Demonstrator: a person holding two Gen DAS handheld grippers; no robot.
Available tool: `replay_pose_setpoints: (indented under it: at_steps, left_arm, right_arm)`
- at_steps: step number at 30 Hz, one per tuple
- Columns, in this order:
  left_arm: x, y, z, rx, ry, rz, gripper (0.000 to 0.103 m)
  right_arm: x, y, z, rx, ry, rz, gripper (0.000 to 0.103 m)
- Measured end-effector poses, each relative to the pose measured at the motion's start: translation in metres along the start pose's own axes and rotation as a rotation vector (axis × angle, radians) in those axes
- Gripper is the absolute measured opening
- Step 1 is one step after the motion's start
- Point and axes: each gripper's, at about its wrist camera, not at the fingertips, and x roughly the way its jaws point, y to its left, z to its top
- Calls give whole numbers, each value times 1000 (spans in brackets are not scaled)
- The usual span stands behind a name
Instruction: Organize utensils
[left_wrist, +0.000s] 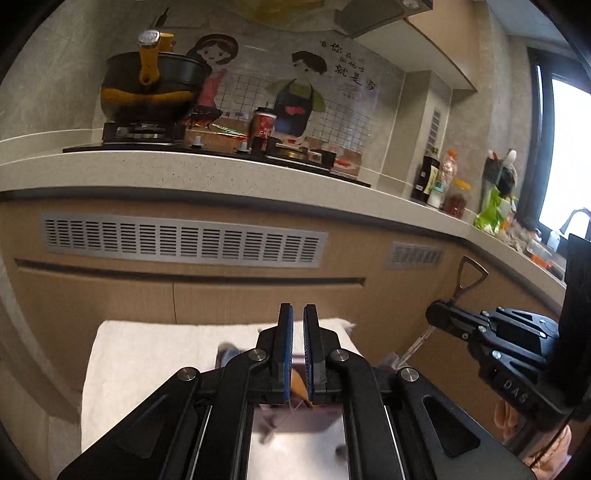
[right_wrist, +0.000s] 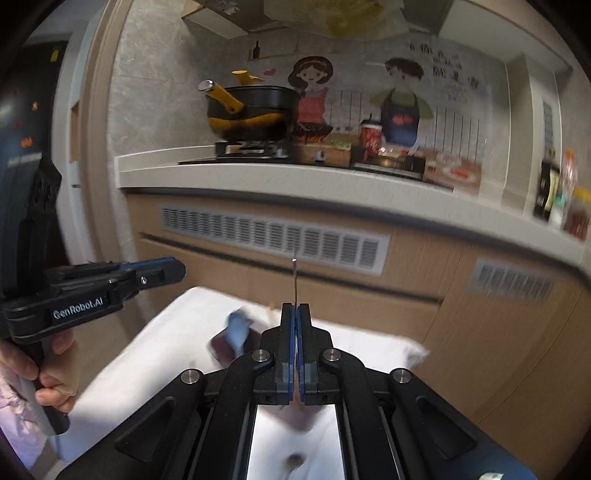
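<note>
In the left wrist view my left gripper (left_wrist: 298, 308) is raised above a white-clothed table (left_wrist: 147, 350). Its pads are nearly together and pinch a thin brown wooden piece (left_wrist: 301, 387) deep between them; little of it shows. My right gripper (left_wrist: 430, 314) is shut on a thin metal utensil (left_wrist: 469, 273) whose triangular loop end sticks up and whose shaft runs down below the fingers. In the right wrist view the right gripper (right_wrist: 296, 306) shows that utensil (right_wrist: 294, 280) edge-on above its pads. The left gripper (right_wrist: 181, 271) is at the left. A blurred blue item (right_wrist: 238, 326) lies on the cloth.
A kitchen counter (left_wrist: 221, 166) runs across behind the table, bearing a black and yellow pot (left_wrist: 151, 85) on a stove, a red cup (left_wrist: 263, 127) and bottles (left_wrist: 439, 181). Cabinet fronts with vent grilles (left_wrist: 181, 240) stand close beyond the table. A person's hand (right_wrist: 55, 384) holds the left gripper's handle.
</note>
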Motion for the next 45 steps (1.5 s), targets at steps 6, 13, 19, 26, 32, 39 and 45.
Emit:
replay_pose_setpoints:
  at_steps: [6, 13, 19, 26, 32, 39, 45]
  left_arm:
    - [34, 23, -26, -7, 113, -2, 6]
    - [70, 30, -107, 49, 361, -24, 8]
    - [117, 29, -164, -30, 636, -35, 27]
    - [116, -18, -170, 219, 541, -189, 36]
    - [153, -39, -171, 353, 580, -220, 40]
    - [169, 2, -175, 192, 705, -275, 41]
    - [128, 10, -188, 188, 816, -294, 42]
  right_arm:
    - [49, -7, 1, -17, 71, -40, 1]
    - [57, -10, -19, 2, 107, -15, 2]
    - [44, -6, -31, -7, 109, -9, 2]
    - [33, -19, -46, 10, 115, -30, 2]
    - [29, -37, -62, 68, 136, -40, 2]
    - [24, -52, -86, 108, 176, -47, 2]
    - [25, -51, -117, 123, 238, -33, 2]
